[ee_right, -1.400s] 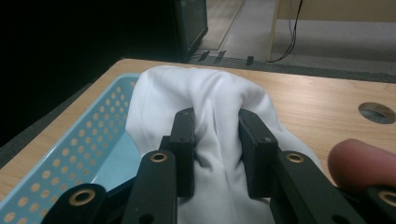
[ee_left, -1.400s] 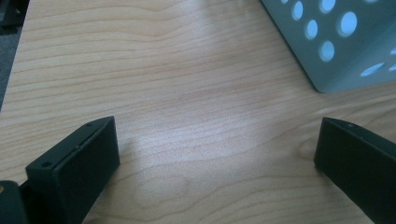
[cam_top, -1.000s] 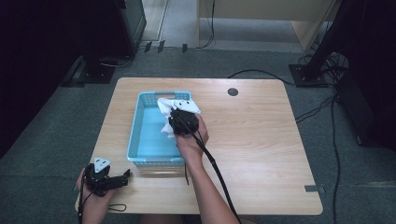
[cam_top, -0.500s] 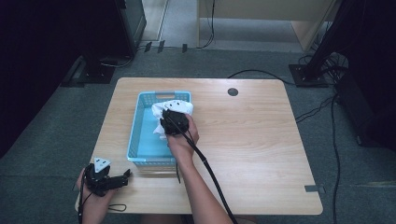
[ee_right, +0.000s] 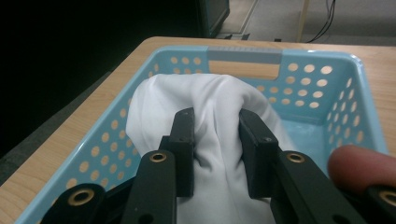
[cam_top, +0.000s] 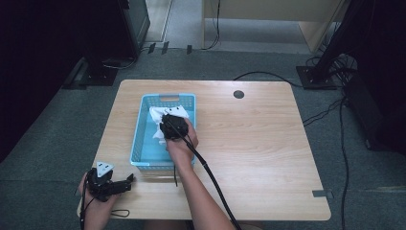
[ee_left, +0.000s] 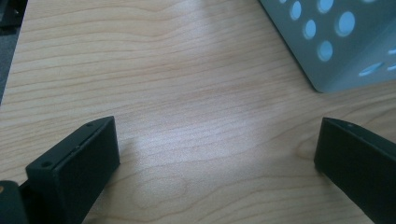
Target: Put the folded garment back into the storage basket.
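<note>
Wooden bench [cam_top: 268, 143] is seen carrying a blue perforated basket [cam_top: 143, 129]. Inside the basket, white cloth [ee_right: 219, 116] is pinched between the right gripper [ee_right: 217, 140] jaws, forearm reaching forward over the near rim. Left gripper [ee_left: 215, 154] is held wide apart, empty, low over the bench's near-left corner beside the basket.

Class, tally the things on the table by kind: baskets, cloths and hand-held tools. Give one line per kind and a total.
Light blue perforated plastic basket: 1
White cloth in the basket, pinched by the right tool: 1
Black two-jaw tools, right one plus left tool: 2
Total: 4
</note>
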`<state>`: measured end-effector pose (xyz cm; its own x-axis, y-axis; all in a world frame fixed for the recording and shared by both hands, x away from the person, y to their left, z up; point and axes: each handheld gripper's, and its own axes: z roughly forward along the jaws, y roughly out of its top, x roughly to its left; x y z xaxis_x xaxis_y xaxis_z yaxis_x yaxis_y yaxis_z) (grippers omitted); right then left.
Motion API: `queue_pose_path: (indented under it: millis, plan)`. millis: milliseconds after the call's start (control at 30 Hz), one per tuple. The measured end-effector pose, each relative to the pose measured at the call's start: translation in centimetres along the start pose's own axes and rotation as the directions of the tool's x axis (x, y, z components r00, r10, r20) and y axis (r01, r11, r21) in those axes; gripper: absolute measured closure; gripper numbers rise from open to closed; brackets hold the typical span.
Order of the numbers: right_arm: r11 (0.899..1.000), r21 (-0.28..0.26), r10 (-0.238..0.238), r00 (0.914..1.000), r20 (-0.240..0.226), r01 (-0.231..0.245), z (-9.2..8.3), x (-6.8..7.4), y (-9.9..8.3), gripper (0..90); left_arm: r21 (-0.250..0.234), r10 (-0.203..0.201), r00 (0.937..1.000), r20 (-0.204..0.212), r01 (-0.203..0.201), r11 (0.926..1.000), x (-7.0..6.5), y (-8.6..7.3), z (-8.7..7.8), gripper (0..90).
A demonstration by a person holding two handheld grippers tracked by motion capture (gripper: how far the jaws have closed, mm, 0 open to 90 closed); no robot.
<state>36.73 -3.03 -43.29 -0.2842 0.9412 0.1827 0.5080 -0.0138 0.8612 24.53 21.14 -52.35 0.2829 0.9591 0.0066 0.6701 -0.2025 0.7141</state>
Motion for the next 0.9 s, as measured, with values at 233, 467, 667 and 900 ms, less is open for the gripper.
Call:
queue_pose_path:
  millis: [233,467,667,900]
  plan:
    - [0.999,0.048,-0.019,0.9994,-0.028,0.020,1.2,0.5,-0.8,69.2,-0.002,-0.002,1.0000,0.001,0.002,1.0000,0.0,0.0,0.0,0.0]
    - [0.996,0.088,-0.030,0.9992,-0.027,0.032,2.2,0.6,-1.3,67.8,-0.001,-0.002,1.0000,0.001,0.002,1.0000,0.0,0.0,0.0,0.0]
    - [0.989,0.129,-0.075,0.9968,-0.026,0.078,2.9,0.8,-1.8,66.4,-0.001,-0.002,1.0000,0.001,0.002,1.0000,0.0,0.0,0.0,0.0]
    - [0.985,0.152,-0.078,0.9969,-0.011,0.079,3.3,0.7,-2.0,65.2,0.000,-0.002,1.0000,0.002,0.002,1.0000,0.0,0.0,0.0,0.0]
